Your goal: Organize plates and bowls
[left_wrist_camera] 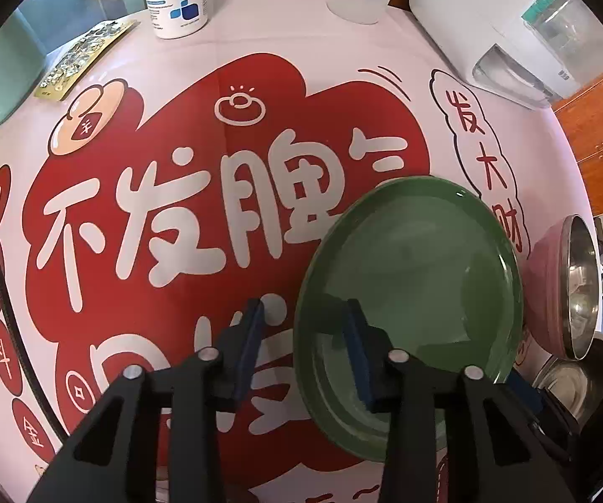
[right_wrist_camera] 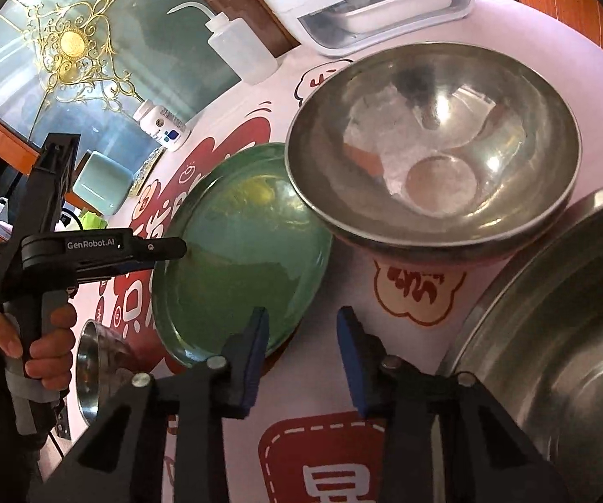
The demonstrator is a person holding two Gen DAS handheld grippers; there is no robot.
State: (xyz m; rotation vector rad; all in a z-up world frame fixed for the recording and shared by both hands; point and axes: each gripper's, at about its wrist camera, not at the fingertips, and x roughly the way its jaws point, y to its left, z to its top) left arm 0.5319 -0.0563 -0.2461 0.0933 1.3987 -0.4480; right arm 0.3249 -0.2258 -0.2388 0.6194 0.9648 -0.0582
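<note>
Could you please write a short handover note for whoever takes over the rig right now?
Left gripper: open, its fingers straddle the rim of the green plate but are not clamped on it.
Right gripper: open and empty, over the tablecloth beside the plate's edge.
Things: the plate is on the tablecloth, with the pink-sided steel bowl right next to it. A second steel bowl is at the right and a third steel bowl at the left.
Done: nothing looks stacked yet.
Left: grip the plate, then gather plate and bowls.
</note>
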